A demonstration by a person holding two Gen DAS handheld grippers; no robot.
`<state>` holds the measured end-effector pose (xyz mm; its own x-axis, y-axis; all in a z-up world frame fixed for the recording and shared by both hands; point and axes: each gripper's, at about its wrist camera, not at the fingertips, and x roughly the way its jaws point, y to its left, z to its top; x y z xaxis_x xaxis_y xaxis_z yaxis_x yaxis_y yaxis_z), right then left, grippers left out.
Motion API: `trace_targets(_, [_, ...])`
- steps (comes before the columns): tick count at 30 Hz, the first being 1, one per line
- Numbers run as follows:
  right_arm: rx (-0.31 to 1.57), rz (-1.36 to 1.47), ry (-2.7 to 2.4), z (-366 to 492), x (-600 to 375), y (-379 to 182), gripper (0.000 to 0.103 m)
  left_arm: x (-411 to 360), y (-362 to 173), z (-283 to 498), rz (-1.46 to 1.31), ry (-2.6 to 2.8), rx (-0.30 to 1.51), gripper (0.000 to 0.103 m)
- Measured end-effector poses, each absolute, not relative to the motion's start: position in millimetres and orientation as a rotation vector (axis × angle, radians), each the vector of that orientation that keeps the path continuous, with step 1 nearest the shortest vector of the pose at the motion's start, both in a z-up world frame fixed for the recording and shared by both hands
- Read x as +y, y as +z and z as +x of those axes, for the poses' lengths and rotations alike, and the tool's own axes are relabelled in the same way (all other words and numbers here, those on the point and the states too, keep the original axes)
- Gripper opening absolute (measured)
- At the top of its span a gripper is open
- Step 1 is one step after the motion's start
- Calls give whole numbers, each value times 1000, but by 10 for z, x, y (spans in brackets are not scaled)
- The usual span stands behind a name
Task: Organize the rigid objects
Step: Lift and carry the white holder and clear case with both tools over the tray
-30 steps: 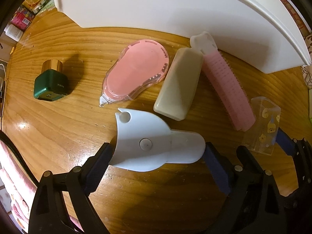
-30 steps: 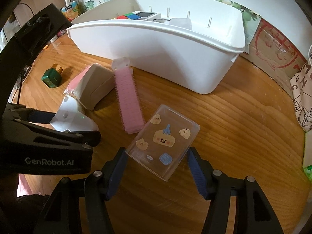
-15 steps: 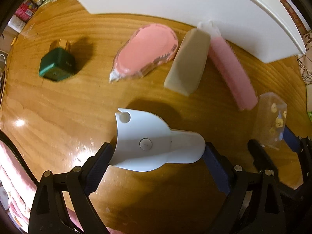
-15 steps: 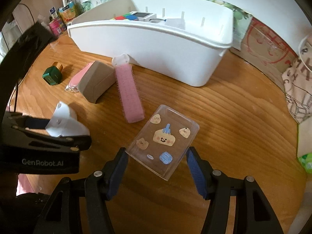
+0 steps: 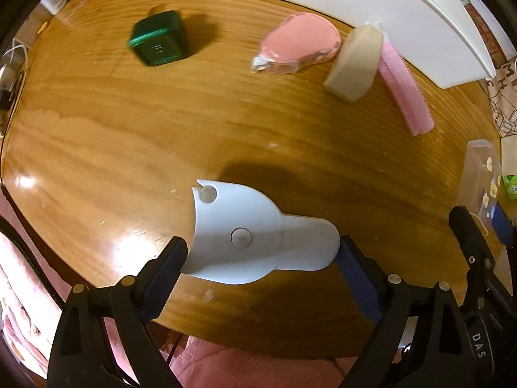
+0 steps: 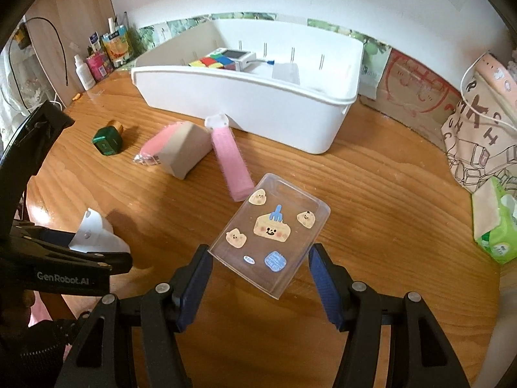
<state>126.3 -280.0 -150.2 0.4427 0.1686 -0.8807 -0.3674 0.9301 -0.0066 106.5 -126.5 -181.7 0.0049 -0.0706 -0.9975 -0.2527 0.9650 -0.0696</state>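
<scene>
The left gripper (image 5: 261, 252) is clenching its fingers (image 5: 163, 274) on a white plastic piece (image 5: 255, 236), holding it above the near edge of the wooden surface (image 5: 161, 129), where its shadow is falling on the wood. The right gripper (image 6: 260, 274) is gripping a clear case with cartoon stickers (image 6: 269, 232) between its blue-padded fingers (image 6: 195, 286), the case tilting up off the surface.

Beyond the case, a pink hair roller (image 6: 231, 161) is lying on the wood, its white end pointing at the bin. Just left of it, a beige block (image 6: 185, 150) is sitting against a pink tape dispenser (image 6: 158, 144) in a clear wrapper. Further left, well apart from these, a green bottle with a gold cap (image 6: 108, 140) is resting on its side.

Behind them, a white plastic bin (image 6: 245, 103) is standing on the surface, holding a colour cube (image 6: 211, 62), a small white device (image 6: 240, 56) and a clear item.
</scene>
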Motion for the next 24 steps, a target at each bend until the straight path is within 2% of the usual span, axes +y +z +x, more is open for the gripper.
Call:
trace_targets(11, [941,-210,331,1192,-2735,-1183,62,-931,-1574,840,-266,159,1548,93])
trace_targets(24, [730,-226,322,1424,-2609,-527,62,-524,-834,1133,-207,123,1429,93])
